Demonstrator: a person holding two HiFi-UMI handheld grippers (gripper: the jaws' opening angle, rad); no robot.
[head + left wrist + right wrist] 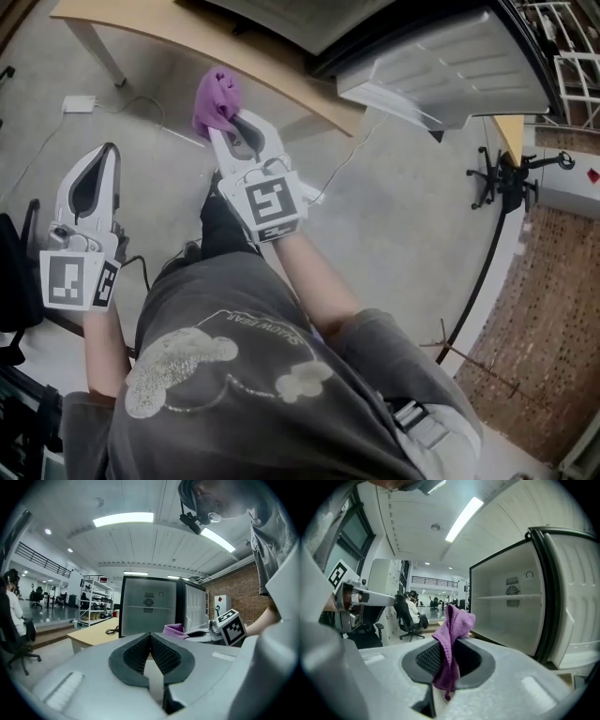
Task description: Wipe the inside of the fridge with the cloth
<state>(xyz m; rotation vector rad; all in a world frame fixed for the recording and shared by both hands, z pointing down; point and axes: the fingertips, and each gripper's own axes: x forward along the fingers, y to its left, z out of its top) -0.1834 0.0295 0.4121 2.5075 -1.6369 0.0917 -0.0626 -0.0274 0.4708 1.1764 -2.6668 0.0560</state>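
Left gripper [150,638]: jaws together, nothing held | right gripper [232,127]: clamped on cloth [453,623], 11 o'clock in head view, outside the fridge | fridge [506,620], 1 o'clock: door open, compartment seen bare, one shelf [506,597] | risk: cloth pinched by a fold, may be dragged free on shelf edge.

The cloth [217,94] is purple. The left hand-held gripper [150,637] and right hand-held gripper [232,127] are white, with dark grey ribbed pads [165,657] and black-and-white square markers on their cubes [269,202]. The fridge [511,606] is white inside with a black rim. The counter [187,33] is pale wood, the floor [403,216] grey, the shirt [253,309] grey with pale print.
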